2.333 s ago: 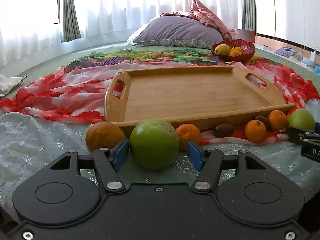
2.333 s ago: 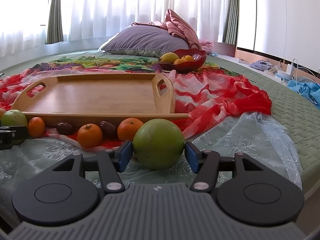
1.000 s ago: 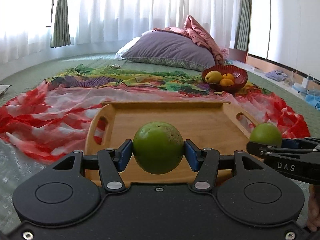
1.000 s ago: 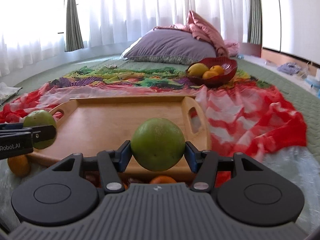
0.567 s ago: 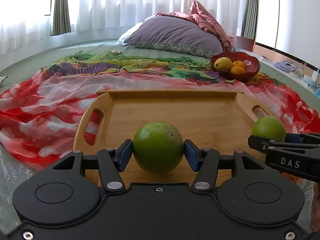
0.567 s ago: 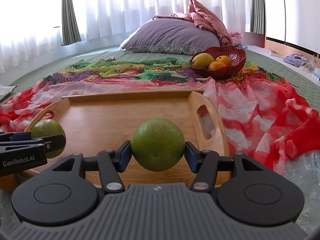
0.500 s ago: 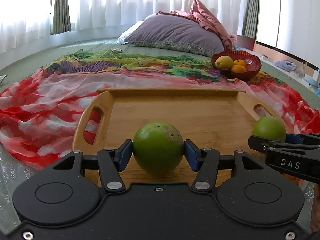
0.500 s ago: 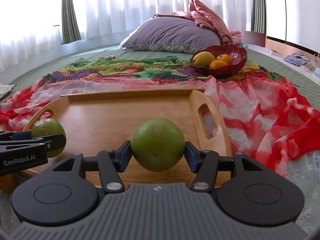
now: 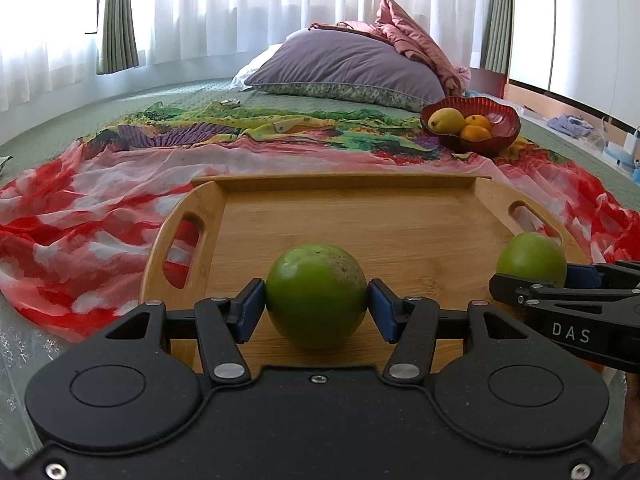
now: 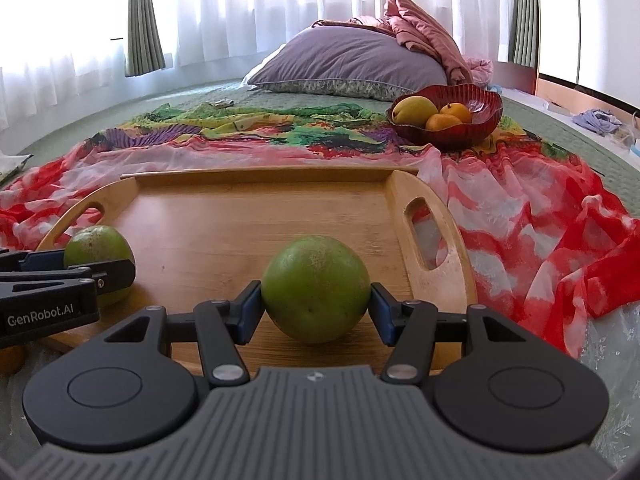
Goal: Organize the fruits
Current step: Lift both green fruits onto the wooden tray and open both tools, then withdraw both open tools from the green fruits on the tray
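My left gripper (image 9: 316, 309) is shut on a green fruit (image 9: 316, 294) that sits low on the near left part of the wooden tray (image 9: 360, 216). My right gripper (image 10: 316, 309) is shut on a second green fruit (image 10: 316, 286), low over the tray's (image 10: 248, 216) near right part. Each gripper shows in the other's view: the right one (image 9: 532, 280) with its fruit (image 9: 530, 254) at the right edge, the left one (image 10: 104, 276) with its fruit (image 10: 98, 246) at the left edge. Whether the fruits touch the tray floor is unclear.
A red bowl (image 9: 472, 136) with a yellow fruit and oranges stands beyond the tray on the right. A red and white cloth (image 9: 80, 220) lies under and around the tray. A purple pillow (image 9: 344, 68) lies at the back. An orange (image 10: 10, 358) lies before the tray.
Both grippers lifted their green fruits from the bed in front of the tray and carried them forward over it. In the last half second they sank a little lower onto the tray.
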`<state>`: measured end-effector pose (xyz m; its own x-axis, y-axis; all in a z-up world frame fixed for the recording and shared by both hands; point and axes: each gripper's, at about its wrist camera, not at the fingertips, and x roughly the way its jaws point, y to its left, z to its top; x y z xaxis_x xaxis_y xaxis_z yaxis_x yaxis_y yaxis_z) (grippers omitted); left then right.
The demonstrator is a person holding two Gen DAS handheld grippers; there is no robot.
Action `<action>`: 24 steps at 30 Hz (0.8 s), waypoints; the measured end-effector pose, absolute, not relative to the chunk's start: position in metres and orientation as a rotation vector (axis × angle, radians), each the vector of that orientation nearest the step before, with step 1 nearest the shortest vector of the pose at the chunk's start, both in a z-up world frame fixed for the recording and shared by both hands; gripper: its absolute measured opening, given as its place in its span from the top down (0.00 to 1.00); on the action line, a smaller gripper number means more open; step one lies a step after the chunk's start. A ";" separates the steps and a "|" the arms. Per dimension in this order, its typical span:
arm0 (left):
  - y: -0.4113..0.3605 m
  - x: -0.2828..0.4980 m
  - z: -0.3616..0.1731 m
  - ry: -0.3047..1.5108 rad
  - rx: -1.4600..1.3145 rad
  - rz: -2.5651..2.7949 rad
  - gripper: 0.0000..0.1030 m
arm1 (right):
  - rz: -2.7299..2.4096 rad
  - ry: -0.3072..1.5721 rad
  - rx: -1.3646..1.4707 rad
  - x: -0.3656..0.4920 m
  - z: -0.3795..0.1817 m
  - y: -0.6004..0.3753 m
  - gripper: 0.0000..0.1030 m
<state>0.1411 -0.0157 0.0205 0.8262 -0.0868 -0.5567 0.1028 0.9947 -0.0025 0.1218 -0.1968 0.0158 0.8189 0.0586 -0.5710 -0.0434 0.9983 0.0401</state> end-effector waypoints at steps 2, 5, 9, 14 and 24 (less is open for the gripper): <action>-0.016 0.140 0.021 0.591 0.025 -0.100 0.48 | 0.054 0.609 0.019 0.122 0.016 -0.196 0.42; -0.016 0.140 0.021 0.591 0.025 -0.101 0.48 | 0.054 0.612 0.016 0.122 0.016 -0.196 0.42; -0.016 0.140 0.021 0.595 0.023 -0.104 0.47 | 0.055 0.614 0.014 0.122 0.017 -0.196 0.41; -0.010 0.130 0.026 0.551 0.010 -0.133 0.29 | 0.073 0.590 0.016 0.117 0.019 -0.197 0.28; -0.004 0.099 0.041 0.500 0.037 -0.145 0.11 | 0.077 0.540 -0.033 0.091 0.029 -0.196 0.15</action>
